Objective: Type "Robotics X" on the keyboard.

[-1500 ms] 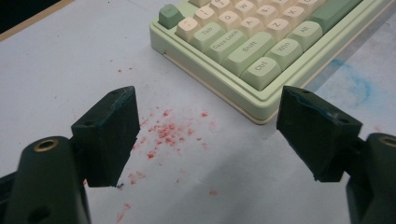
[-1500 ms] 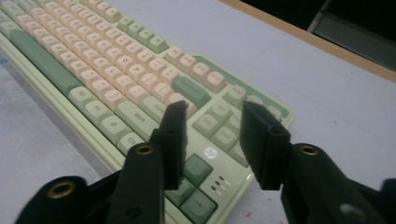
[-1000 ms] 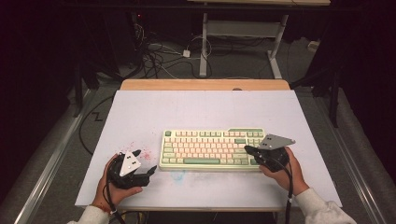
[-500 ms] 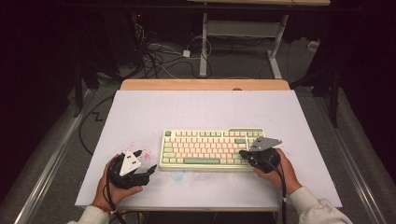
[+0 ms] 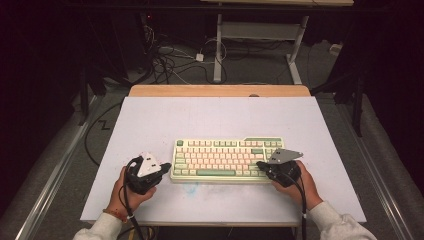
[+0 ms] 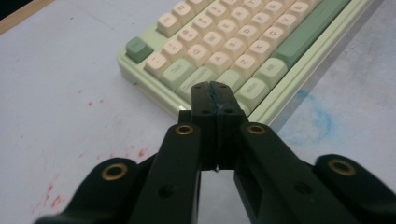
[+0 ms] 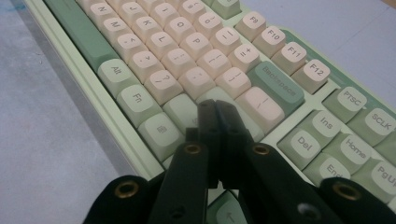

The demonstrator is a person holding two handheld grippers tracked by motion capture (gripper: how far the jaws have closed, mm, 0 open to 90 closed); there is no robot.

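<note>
Up close — Backspace (image 7: 275, 82) beyond pressed-together jaws.
</note>
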